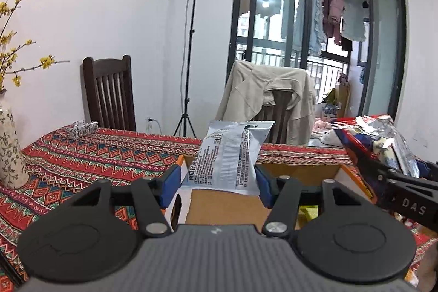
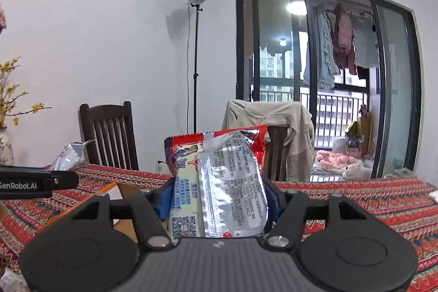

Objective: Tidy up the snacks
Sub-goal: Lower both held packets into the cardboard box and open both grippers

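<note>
— While the cardboard box point(image 1: 323, 177) stands open on the patterned tablecloth point(image 1: 82, 155), what is inside of it?

— Mostly bare brown bottom can be seen. Something yellow point(image 1: 308, 211) lies low at its right side, but I cannot tell what it is. The box has an orange rim (best seen at the right wall), and it sits directly below the left gripper point(image 1: 219, 179).

— And the tongs, how do they stand?

— The left gripper is closed on a silver snack packet point(image 1: 230, 155), at about half width; the blue pads press the packet's two sides, and the packet stands upright above the box opening. The right gripper point(image 2: 219, 199) holds a red and silver snack bag point(image 2: 221, 177) the same way, upright between its pads. In the left view this bag is just right of the box, above its right edge.

— Is there room around?

— Yes. The far table edge runs behind the box, and two chairs stand beyond it — a bare dark chair point(image 1: 109, 95) and one with a beige jacket point(image 1: 268, 100) over it. A vase point(image 1: 11, 149) stands at the left, well apart. The cloth on the right side is free.
</note>
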